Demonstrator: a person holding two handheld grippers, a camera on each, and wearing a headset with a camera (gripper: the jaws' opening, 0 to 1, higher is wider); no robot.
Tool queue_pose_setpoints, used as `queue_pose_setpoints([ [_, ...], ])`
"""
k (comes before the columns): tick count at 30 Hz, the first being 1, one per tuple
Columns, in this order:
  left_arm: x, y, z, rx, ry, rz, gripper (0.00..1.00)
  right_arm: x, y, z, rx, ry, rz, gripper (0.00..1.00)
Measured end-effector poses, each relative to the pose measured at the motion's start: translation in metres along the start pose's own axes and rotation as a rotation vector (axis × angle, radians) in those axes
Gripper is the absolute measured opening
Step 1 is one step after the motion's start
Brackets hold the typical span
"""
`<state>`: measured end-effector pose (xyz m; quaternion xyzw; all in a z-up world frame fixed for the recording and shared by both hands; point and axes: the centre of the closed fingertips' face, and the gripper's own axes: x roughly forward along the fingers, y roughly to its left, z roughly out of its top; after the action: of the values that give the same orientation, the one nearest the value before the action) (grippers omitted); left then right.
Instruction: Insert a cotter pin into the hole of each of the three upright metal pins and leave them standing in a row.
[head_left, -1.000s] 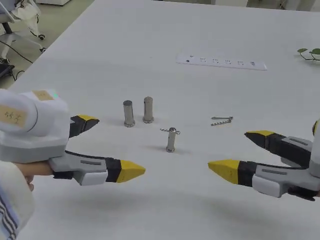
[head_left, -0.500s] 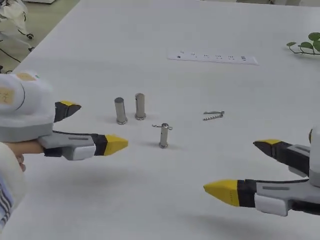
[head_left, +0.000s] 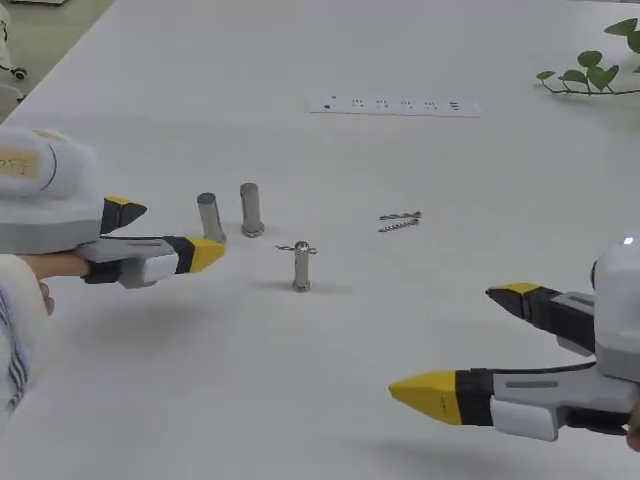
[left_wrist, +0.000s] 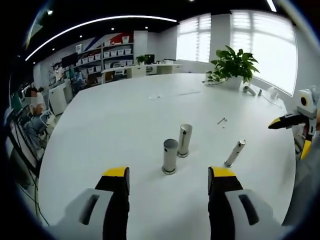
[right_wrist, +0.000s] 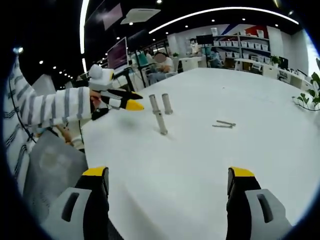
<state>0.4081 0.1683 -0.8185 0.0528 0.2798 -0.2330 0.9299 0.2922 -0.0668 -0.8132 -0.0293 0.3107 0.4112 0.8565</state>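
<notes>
One short upright steel pin (head_left: 301, 265) is cottered; my left gripper (head_left: 165, 232) sits spread facing two bare pins (head_left: 251, 210), right gripper (head_left: 465, 340) spread, likely for the loose wire cotter pins (head_left: 400, 221).

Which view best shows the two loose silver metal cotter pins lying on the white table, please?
The head view: the loose silver metal cotter pins lie unobstructed, side by side. The right gripper view shows them as thin lines; the left gripper view, as a tiny speck.

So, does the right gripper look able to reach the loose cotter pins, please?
Probably yes: the right gripper is open and empty, with bare table between it and the cotter pins.
</notes>
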Motion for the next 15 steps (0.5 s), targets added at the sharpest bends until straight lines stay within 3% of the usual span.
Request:
queue_pose_setpoints([
  [6,0.014,-0.002,-0.003,0.032,0.034,-0.003,0.45,0.0,0.003,-0.001,0.009,0.001,-0.001,1.0],
  [12,0.027,-0.003,-0.003,0.032,0.039,0.01,0.35,0.001,0.007,-0.001,0.01,0.002,0.002,1.0],
  [15,0.03,0.001,-0.005,0.01,0.063,0.033,0.27,0.001,0.007,0.0,0.024,-0.008,0.001,1.0],
])
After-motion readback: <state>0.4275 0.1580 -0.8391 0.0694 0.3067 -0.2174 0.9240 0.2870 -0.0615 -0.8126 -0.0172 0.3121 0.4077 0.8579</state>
